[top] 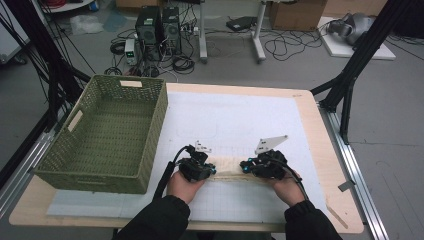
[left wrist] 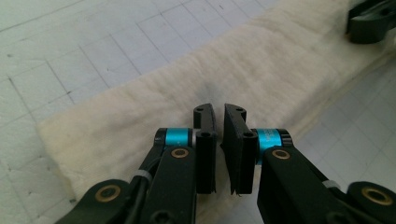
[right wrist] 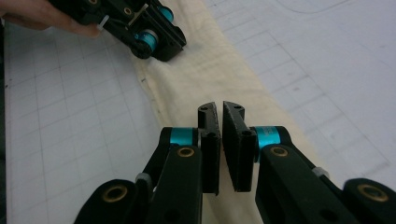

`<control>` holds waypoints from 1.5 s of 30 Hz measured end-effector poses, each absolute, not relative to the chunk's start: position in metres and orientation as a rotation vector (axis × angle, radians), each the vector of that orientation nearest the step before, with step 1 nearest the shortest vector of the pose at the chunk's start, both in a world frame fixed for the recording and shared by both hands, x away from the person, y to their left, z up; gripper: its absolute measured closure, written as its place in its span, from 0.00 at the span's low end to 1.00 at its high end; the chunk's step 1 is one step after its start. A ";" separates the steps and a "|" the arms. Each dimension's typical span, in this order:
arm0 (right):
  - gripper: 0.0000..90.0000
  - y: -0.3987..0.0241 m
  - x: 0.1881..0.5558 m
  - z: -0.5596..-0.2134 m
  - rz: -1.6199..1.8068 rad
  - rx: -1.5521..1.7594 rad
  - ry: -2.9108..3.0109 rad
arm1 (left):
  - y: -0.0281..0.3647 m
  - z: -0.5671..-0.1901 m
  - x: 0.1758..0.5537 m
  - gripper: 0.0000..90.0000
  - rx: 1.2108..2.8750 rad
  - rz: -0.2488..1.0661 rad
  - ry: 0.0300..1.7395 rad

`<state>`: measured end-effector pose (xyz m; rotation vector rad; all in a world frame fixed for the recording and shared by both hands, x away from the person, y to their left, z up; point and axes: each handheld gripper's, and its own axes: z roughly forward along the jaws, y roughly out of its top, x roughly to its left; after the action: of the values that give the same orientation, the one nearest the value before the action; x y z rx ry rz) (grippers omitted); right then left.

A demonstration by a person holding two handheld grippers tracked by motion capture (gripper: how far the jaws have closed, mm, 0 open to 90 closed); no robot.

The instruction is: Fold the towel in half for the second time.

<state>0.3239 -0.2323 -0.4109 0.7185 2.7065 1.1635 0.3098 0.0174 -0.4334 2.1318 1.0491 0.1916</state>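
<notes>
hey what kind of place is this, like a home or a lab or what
Most likely a robotics or data-collection lab, not a home: computer towers and loose cables sit on the floor, black rig poles stand around, and a gridded mat covers the table.

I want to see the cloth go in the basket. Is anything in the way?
Nothing visible. The folded cream cloth lies on the white mat under both grippers, and the mat between it and the green woven basket to its left is bare.
</notes>
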 end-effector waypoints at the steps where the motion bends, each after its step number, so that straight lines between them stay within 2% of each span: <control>1: 0.97 -0.228 0.326 -0.413 1.170 0.713 2.715 | 0.017 -0.434 0.309 0.92 2.136 0.196 1.043; 6: 0.97 -0.218 0.328 -0.424 1.093 0.703 2.805 | 0.019 -0.434 0.307 0.92 2.126 0.214 1.017; 8: 0.97 -0.217 0.326 -0.429 1.057 0.694 2.841 | 0.022 -0.431 0.304 0.91 2.096 0.294 0.979; 10: 0.97 -0.220 0.325 -0.431 1.081 0.693 2.842 | 0.024 -0.428 0.303 0.90 2.064 0.321 0.981; 18: 0.94 -0.235 0.318 -0.429 1.065 0.667 2.839 | 0.036 -0.436 0.298 0.90 2.118 0.363 1.003; 25: 0.89 -0.262 0.311 -0.429 1.054 0.696 2.795 | 0.048 -0.438 0.290 0.88 2.139 0.436 0.987; 33: 0.83 -0.294 0.306 -0.428 1.072 0.775 2.740 | 0.052 -0.439 0.287 0.87 2.141 0.452 0.977; 41: 0.83 -0.334 0.301 -0.431 1.059 0.888 2.671 | 0.052 -0.440 0.287 0.87 2.140 0.450 0.971; 45: 0.82 -0.334 0.299 -0.423 1.111 0.885 2.650 | 0.052 -0.440 0.288 0.87 2.137 0.447 0.972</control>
<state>0.2990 -0.3340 -0.4234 0.8848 2.6503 1.1115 0.2877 0.0525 -0.4397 2.1372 0.9724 0.4475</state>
